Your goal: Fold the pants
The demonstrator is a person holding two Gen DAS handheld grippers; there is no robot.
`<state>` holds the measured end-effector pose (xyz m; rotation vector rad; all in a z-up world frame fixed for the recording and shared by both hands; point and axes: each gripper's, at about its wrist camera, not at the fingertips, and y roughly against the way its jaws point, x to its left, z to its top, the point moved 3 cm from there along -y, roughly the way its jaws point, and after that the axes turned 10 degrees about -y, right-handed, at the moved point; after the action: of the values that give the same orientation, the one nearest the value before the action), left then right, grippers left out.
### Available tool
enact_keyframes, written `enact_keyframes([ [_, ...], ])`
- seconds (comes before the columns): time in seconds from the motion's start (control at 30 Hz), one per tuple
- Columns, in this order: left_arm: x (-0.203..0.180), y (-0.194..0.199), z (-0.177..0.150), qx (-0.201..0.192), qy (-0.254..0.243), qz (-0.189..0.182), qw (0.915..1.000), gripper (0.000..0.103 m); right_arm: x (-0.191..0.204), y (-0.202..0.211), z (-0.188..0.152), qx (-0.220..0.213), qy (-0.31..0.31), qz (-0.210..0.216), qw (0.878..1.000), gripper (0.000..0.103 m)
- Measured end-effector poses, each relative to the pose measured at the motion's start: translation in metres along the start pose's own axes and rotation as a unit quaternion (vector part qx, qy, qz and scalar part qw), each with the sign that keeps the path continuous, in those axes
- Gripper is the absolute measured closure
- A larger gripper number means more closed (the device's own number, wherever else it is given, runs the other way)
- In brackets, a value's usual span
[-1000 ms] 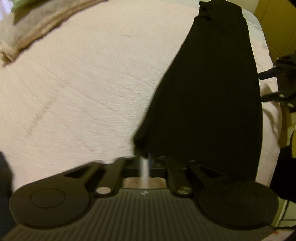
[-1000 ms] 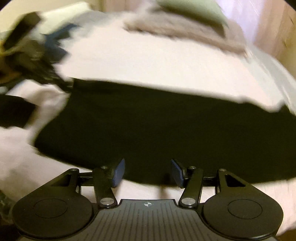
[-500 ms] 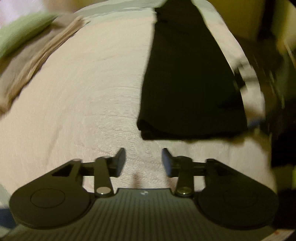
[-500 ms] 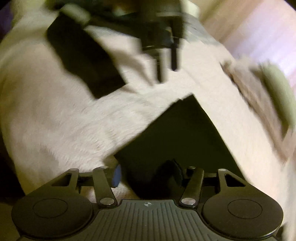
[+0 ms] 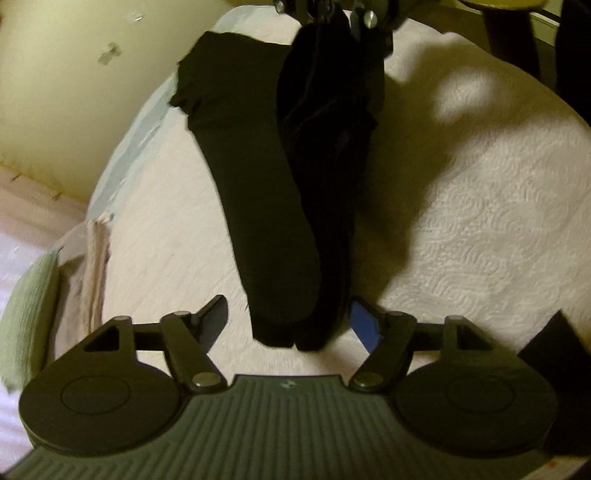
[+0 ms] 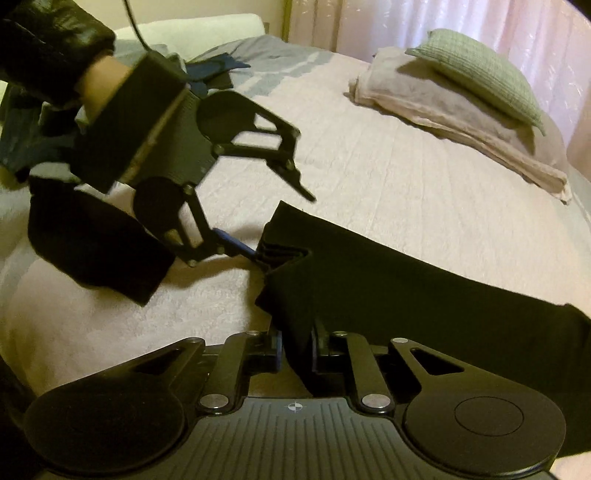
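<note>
A bed (image 6: 388, 173) fills most of the room, covered by a pale pink textured bedspread (image 5: 480, 229) with warm, dim light and soft shadows falling across it. Near its far corner a green pillow (image 6: 476, 70) rests on a folded beige blanket (image 6: 443, 110), with sheer pink curtains (image 6: 406, 22) glowing behind them. A plain yellowish wall (image 5: 74, 92) runs beside the bed.
</note>
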<state>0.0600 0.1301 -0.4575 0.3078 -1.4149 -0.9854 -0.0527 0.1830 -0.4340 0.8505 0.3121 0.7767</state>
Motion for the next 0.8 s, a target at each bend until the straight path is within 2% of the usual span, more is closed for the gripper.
enact_keyframes([
  [0.03, 0.0, -0.003, 0.0, -0.002, -0.013, -0.006, 0.9999, 0.045, 0.0, 0.001, 0.001, -0.002, -0.003, -0.002, 1.0, 0.094],
  [0.1, 0.0, -0.004, 0.001, -0.005, -0.04, -0.021, 0.9989, 0.07, 0.001, 0.004, 0.005, -0.004, -0.002, -0.005, 1.0, 0.095],
  [0.2, 0.005, 0.001, 0.001, -0.012, -0.056, -0.033, 0.9978, 0.084, 0.004, 0.015, 0.01, -0.008, 0.005, -0.006, 1.0, 0.096],
  [0.33, 0.036, 0.014, 0.007, -0.013, -0.032, -0.054, 0.9979, 0.089, -0.007, 0.039, 0.023, -0.028, -0.021, -0.012, 0.999, 0.096],
  [0.47, 0.092, 0.03, 0.021, -0.021, -0.003, -0.068, 0.9975, 0.091, -0.035, 0.072, 0.045, -0.055, -0.059, -0.031, 0.996, 0.098],
  [0.63, 0.186, 0.03, 0.052, -0.034, 0.019, -0.083, 0.9958, 0.091, -0.1, 0.114, 0.07, -0.098, -0.156, -0.034, 0.982, 0.098],
  [0.8, 0.274, 0.003, 0.105, -0.038, 0.011, -0.102, 0.994, 0.092, -0.179, 0.145, 0.078, -0.126, -0.218, -0.029, 0.967, 0.098],
])
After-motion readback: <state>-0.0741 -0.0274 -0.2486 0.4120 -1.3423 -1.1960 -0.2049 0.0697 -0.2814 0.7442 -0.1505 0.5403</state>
